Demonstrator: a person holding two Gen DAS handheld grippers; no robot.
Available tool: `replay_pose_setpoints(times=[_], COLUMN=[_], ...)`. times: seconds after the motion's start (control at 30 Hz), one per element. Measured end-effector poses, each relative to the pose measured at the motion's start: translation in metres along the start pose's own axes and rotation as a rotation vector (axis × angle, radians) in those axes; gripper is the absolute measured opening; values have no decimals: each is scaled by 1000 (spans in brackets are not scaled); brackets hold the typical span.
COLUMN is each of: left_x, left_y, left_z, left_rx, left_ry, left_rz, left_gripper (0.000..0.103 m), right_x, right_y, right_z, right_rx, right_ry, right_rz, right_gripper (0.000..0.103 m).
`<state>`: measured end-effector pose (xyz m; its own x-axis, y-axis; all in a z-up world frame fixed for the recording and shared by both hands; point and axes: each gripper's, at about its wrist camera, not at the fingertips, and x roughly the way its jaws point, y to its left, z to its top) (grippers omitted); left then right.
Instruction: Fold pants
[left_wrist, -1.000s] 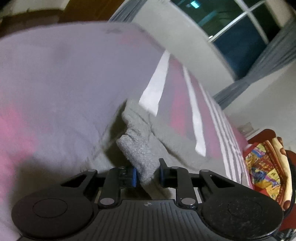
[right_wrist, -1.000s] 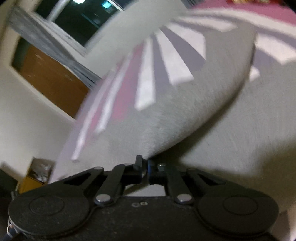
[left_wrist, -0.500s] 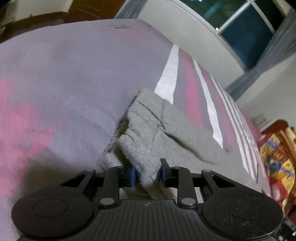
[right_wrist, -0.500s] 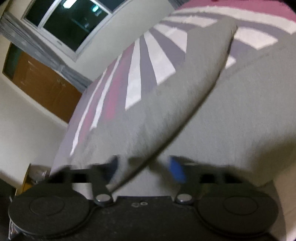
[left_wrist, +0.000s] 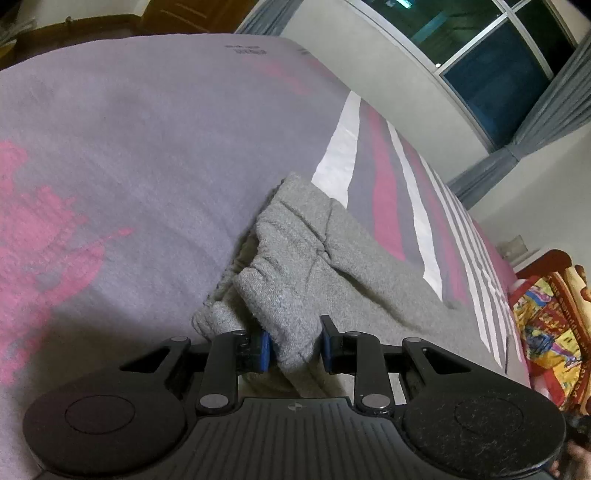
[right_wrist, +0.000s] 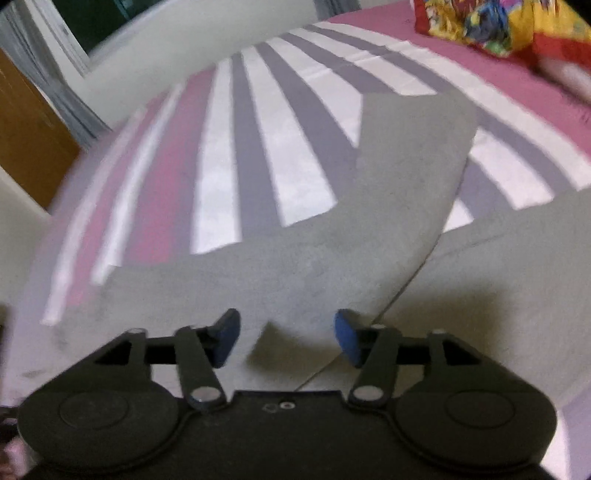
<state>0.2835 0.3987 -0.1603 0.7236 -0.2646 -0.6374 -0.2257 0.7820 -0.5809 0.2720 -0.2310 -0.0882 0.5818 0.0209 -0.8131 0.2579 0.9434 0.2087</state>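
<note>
Bed surface is a fuzzy woven blanket (left_wrist: 155, 155), grey-lilac with blocky pink patches on the near side and long white, pink and grey stripes (right_wrist: 255, 147) running toward the wall. Dark window (left_wrist: 491, 62) with grey curtain (left_wrist: 546, 122) behind, plain pale wall below it. Bright red-yellow printed fabric (left_wrist: 543, 317) at the far end of the bed, wooden panel (right_wrist: 26, 136) by the wall in the right wrist view.

Pants (left_wrist: 314, 254) are grey knit fleece, soft nap, lying on the blanket across the stripes. Near end is bunched: ribbed gathered band, a few deep creases, layers stacked unevenly. In the right wrist view the same grey fabric (right_wrist: 369, 229) reads as a broad smooth panel with a rounded folded edge, lying flat over the stripes; that view is motion-blurred, so texture detail is poor there.

Left gripper (left_wrist: 295, 345): black linkage, blue pads, clamped on a thick folded wad of the grey knit, cloth bulging between the pads and hanging below them.

Right gripper (right_wrist: 286, 338): same build, jaws spreading wider apart at this moment, blue pads clear of cloth on both sides. A point of the grey panel's edge sits in the gap between them, not pinched
</note>
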Motion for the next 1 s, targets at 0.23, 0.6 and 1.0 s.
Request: replay_pose_setpoints(times=[0.23,0.6,1.0], left_x=[-6,-10,-35], left_y=[-4,-2,-35], left_z=[3,7,-8], left_rx=[47,165,224], left_ry=[-33,-5,-57], left_rz=[-32,13,202], left_gripper=[26,25,72], right_x=[2,-11,-21], right_y=[-22,-80,-84], right_z=[-6,-74,-71], right_rx=[5,50,34], right_ry=[-131,-159,-112], right_rz=[22,179,181], right_gripper=[6,6,25])
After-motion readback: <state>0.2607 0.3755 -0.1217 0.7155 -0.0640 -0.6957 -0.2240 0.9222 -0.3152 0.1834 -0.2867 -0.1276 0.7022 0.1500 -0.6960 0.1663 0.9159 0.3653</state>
